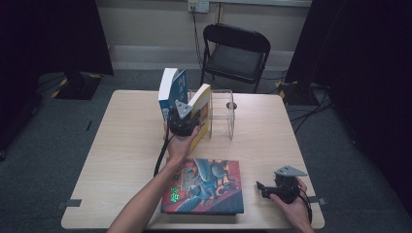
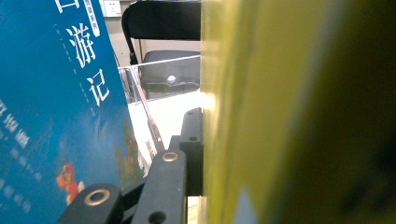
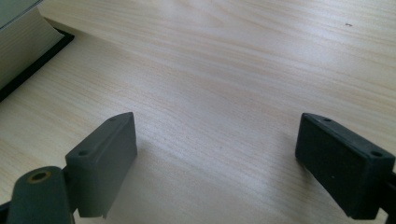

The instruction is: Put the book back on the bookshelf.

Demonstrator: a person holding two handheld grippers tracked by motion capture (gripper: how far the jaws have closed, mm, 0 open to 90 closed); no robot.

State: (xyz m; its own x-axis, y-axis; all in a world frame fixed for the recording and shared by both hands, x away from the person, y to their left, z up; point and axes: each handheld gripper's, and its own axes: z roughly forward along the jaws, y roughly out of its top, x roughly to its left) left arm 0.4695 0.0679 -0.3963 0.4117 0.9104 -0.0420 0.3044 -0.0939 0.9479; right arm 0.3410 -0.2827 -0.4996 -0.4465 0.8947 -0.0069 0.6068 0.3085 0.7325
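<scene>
At the middle of the pale wooden bench (image 1: 121, 145), a person's left hand (image 1: 182, 144) holds the left gripper (image 1: 180, 116) up against two upright books. Its jaws are clenched on the yellow book (image 1: 203, 104), which stands tilted at the open side of a clear acrylic book stand (image 1: 224, 112). From the left gripper view, the yellow book (image 2: 280, 116) presses against one black jaw, and the clear stand's edge (image 2: 144, 105) runs behind. Just beside it, to the left, stands the blue book (image 1: 176, 90), thick and white-edged, its cover (image 2: 56, 116) printed with white Chinese characters. Nearer the person, a large illustrated hardcover (image 1: 206, 185) lies flat, cover up, close to the front edge of the bench. Well apart from the books, at the front right corner, the right hand (image 1: 295, 209) rests with the right gripper (image 1: 262, 187) low over the wood; its jaws are released and wide, with bare bench (image 3: 224, 93) between them and the hardcover's page edge (image 3: 21, 44) off to one side. Beyond the bench stands a black folding chair (image 1: 235, 51).
</scene>
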